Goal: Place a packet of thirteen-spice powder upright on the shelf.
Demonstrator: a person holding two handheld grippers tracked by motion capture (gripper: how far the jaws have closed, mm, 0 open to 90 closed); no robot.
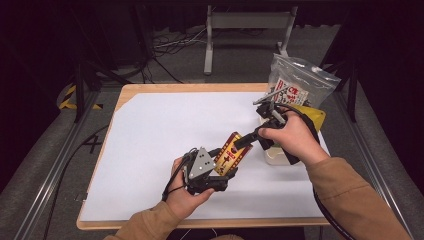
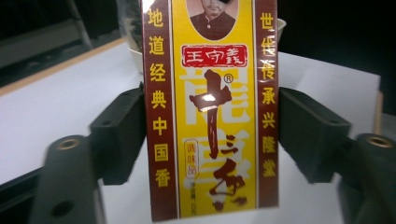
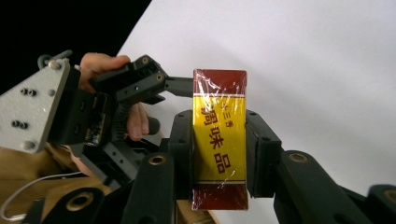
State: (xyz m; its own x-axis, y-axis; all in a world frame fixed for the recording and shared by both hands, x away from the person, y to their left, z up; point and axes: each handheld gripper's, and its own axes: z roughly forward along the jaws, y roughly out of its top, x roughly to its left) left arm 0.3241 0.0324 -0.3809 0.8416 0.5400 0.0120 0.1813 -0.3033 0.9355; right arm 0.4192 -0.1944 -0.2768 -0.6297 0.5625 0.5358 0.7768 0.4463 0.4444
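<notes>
In the left gripper view the box runs off the top edge, its lower end is blurred, and it hides most of the tub behind it. In the high view the right hand covers much of the tub. The print on the bag is too small to read.

Seasoning box: yellow face, dark red side bands with yellow characters, red label with white characters, big brown brush script; its narrow end is yellow between dark red bands, under shiny clear wrap. Both grippers, left gripper and right gripper, black; grey three-cornered plate just left of the box. White sheet under the box, on a light wood table. Tan sleeves. Clear bag beyond the box, red-and-white print inside.
</notes>
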